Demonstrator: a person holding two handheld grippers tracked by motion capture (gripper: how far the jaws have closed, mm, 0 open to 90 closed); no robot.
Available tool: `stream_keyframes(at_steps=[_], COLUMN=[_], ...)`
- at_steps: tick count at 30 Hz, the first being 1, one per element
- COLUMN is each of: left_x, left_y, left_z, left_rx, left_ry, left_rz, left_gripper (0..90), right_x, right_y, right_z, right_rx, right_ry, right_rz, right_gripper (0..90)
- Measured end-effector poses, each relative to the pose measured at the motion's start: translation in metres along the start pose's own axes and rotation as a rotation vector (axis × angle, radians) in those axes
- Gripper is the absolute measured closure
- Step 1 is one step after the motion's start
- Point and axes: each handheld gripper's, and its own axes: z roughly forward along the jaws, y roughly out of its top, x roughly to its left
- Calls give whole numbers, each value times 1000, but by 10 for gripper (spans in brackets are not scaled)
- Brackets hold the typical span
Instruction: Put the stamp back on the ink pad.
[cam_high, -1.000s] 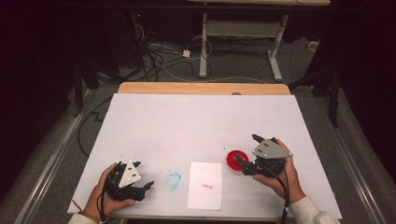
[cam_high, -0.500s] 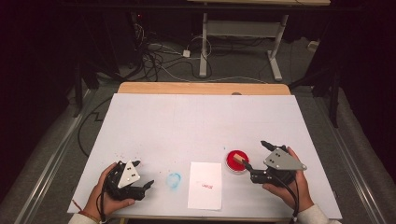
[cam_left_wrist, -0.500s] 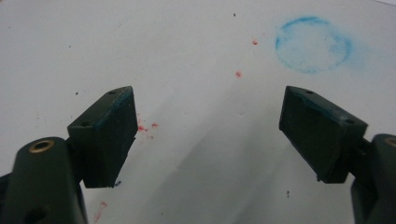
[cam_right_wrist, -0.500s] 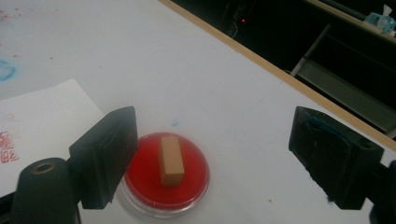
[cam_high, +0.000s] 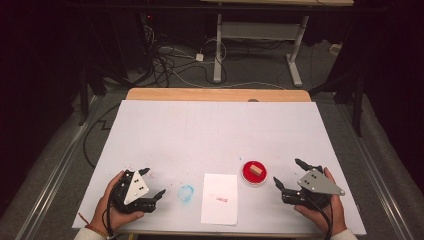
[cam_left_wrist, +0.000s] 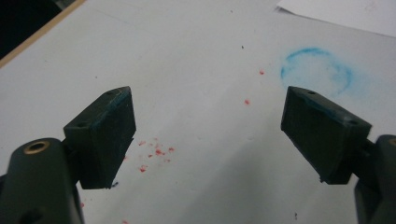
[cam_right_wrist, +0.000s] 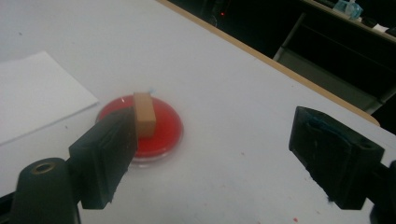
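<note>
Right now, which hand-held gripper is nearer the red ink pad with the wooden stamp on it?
Right. The right hand-held gripper sits open just right of the red ink pad, apart from it. The left hand-held gripper is open far to its left, beyond the paper sheet.

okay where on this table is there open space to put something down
The far half of the table, beyond the ink pad and paper, is bare. So is the gap between the blue smudge and the left tongs. The near edge is crowded: both tongs, right tongs, paper, pad with its wooden stamp.
</note>
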Motion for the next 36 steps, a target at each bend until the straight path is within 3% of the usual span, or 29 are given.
stream_keyframes(at_steps=[7, 11, 36], left_x=[1, 1, 0], left_y=[0, 0, -2], left_z=[-3, -3, -3], left_rx=[-14, -21, -11], left_ry=[18, 19, 9], left_rz=[-18, -28, -19], left_gripper=[168, 166, 166], right_x=[1, 2, 7], right_y=[-13, -19, -15], right_z=[-9, -11, -13], right_rx=[25, 34, 11], right_ry=[-20, -8, -19], right_rz=[7, 20, -2], right_gripper=[164, 164, 164])
